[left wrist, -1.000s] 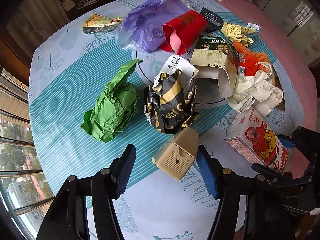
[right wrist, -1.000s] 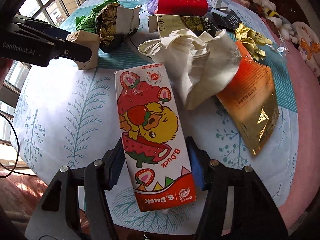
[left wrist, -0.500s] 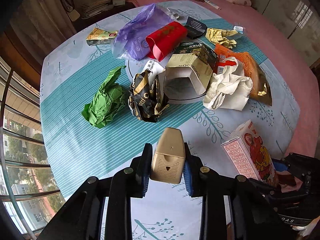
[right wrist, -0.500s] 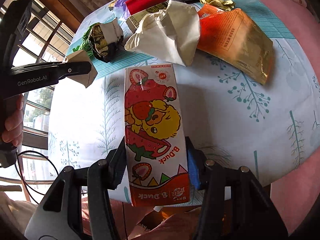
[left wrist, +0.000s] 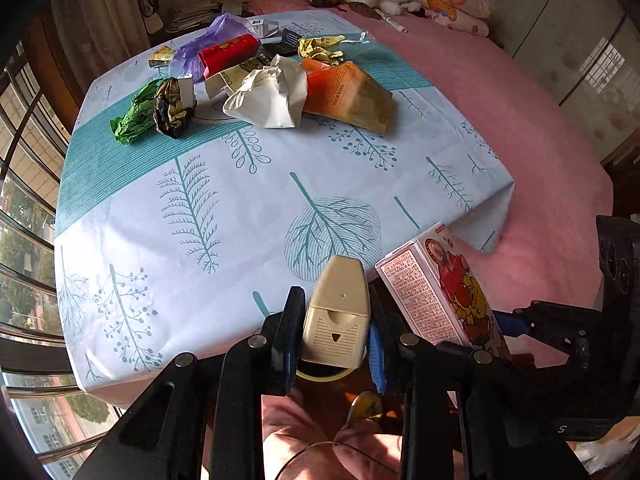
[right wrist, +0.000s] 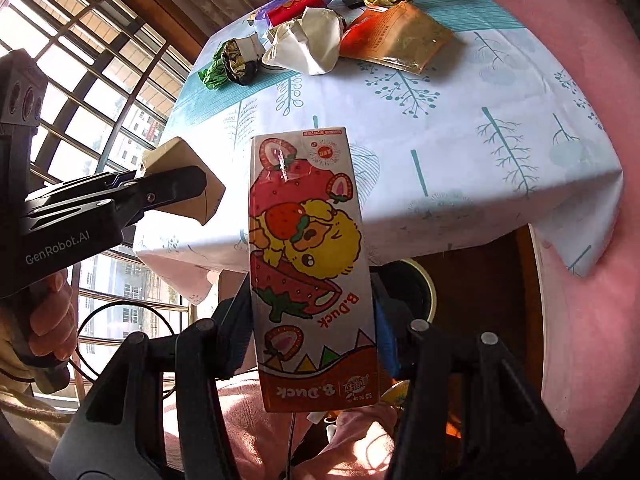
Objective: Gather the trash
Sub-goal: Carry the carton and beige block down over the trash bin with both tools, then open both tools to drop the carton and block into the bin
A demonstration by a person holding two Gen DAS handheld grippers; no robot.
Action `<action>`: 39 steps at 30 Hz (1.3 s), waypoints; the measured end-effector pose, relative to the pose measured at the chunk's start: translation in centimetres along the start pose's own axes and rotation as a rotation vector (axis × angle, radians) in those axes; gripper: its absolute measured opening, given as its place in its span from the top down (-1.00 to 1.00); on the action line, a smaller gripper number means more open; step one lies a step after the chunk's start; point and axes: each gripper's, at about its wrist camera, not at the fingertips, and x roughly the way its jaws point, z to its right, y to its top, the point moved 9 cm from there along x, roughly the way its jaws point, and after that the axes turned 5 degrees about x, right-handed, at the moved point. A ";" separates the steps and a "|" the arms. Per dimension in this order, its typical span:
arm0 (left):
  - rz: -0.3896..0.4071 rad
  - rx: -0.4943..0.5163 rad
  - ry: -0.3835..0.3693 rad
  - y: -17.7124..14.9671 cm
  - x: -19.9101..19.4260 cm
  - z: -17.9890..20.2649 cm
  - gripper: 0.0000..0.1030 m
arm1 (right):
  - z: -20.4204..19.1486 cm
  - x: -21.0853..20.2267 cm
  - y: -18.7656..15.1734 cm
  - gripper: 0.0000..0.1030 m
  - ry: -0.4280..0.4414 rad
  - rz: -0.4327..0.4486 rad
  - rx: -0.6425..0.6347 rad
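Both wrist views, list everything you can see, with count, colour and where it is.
tablecloth: 1, pale blue with teal leaf prints, over a pink cover
green crumpled paper: 1, green, far left of the pile
black and gold wrapper: 1, beside the green paper
white paper bag: 1, white, middle of the pile
orange and gold pouch: 1, right of the white bag
red packet: 1, red, on a purple plastic bag
yellow crumpled wrapper: 1, yellow, far edge
beige box: 1, beige, in the left gripper, off the table
B.Duck carton: 1, strawberry print, in the right gripper, off the table
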 end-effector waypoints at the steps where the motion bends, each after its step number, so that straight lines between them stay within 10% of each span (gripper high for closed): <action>1: -0.015 -0.003 -0.005 -1.3 0.6 1.3 0.47 | 1.0 -0.4 -1.2 0.05 0.003 -0.012 0.011; 12: -0.130 0.007 0.046 -11.5 10.4 6.3 0.47 | 11.2 4.2 -12.4 0.05 -0.088 -0.181 0.150; 24: -0.169 -0.056 0.106 -19.1 27.6 3.0 0.46 | 20.4 24.4 -20.1 0.04 -0.152 -0.308 0.295; 26: -0.167 -0.061 0.103 -19.9 29.5 2.5 0.37 | 21.5 27.5 -20.7 0.03 -0.158 -0.309 0.307; 31: -0.144 -0.060 0.130 -20.6 31.6 0.8 -0.70 | 23.7 31.8 -21.5 -0.28 -0.172 -0.251 0.373; 39: -0.075 -0.034 0.145 -17.2 27.1 -1.3 -0.70 | 22.9 29.1 -20.6 -0.40 -0.148 -0.152 0.431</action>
